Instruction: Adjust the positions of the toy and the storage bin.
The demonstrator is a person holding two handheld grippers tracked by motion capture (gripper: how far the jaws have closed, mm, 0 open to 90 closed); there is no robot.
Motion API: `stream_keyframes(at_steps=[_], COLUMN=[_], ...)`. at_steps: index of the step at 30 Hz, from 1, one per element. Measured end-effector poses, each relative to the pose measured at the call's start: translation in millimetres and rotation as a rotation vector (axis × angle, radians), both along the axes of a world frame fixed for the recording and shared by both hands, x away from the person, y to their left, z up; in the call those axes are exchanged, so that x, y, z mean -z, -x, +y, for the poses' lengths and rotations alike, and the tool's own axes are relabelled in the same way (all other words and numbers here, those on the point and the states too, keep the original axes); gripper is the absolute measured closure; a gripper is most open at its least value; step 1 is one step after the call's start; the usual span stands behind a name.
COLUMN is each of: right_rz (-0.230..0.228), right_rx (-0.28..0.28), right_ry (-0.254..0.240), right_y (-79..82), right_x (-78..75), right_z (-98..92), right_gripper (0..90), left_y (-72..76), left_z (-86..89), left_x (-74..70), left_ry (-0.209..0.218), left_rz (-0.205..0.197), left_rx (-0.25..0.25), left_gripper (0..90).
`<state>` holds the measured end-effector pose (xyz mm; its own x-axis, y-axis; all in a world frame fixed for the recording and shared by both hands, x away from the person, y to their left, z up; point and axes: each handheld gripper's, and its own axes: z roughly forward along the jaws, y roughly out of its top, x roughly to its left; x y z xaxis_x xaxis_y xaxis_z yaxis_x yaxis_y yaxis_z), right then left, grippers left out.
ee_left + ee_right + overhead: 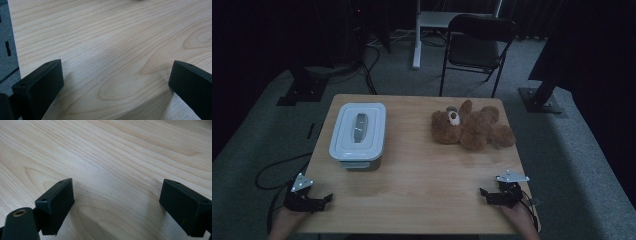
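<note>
Wooden worktop [422, 170] seen from above. Left claw [319, 200] and right claw [487, 194] rest at near corners, jaws spread wide, nothing held, likely start position. Lidded grey box [358, 131] far left; brown teddy bear [472, 126] lying far right, both well apart from claws, untouched

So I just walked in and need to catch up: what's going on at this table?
A person sits at a wooden table with a two-jaw gripper in each hand. The left gripper and the right gripper rest at the near edge, both open with nothing between the jaws. Farther back, a grey lidded box stands on the left and a brown teddy bear lies on the right, neither touched.
</note>
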<state>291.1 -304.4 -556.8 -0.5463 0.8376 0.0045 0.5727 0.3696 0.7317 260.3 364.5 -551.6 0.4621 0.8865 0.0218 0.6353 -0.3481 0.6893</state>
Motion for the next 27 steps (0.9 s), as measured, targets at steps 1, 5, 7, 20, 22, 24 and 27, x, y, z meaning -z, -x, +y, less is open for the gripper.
stream_keyframes(at_steps=[1,5,7,20,22,24,27], right_rz=[-0.002,-0.001,0.004,0.044,0.045,0.039,0.029], right_rx=[-0.002,-0.007,-0.01,0.023,0.03,0.037,0.039], right_ry=[0.0,-0.001,0.001,0.01,0.006,-0.007,-0.011], right_y=[0.1,0.4,-0.1,-7.9,-9.8,-10.8,-11.2], right_x=[-0.1,-0.1,-0.6,-7.1,-8.7,-11.7,-15.2], right_z=[-0.8,-1.3,-1.1,-2.0,-3.5,-4.7,-5.5], right_gripper=[12.7,12.6,12.3,13.0,13.0,13.6,13.7], left_y=[0.1,0.1,0.0,0.0,0.0,0.1,0.1], left_z=[-0.3,-0.6,-0.7,-0.8,-0.8,-0.8,-0.8], left_x=[0.0,-0.1,-0.1,-0.1,-0.1,-0.1,0.0], left_ry=[0.0,-0.001,0.0,-0.001,-0.001,-0.001,0.0], left_rz=[0.0,0.001,0.0,0.001,0.001,0.001,0.0], left_rx=[-0.004,-0.009,-0.01,-0.01,-0.01,-0.01,-0.009], left_gripper=[0.6,0.6,0.6,0.6,0.6,0.6,0.6])
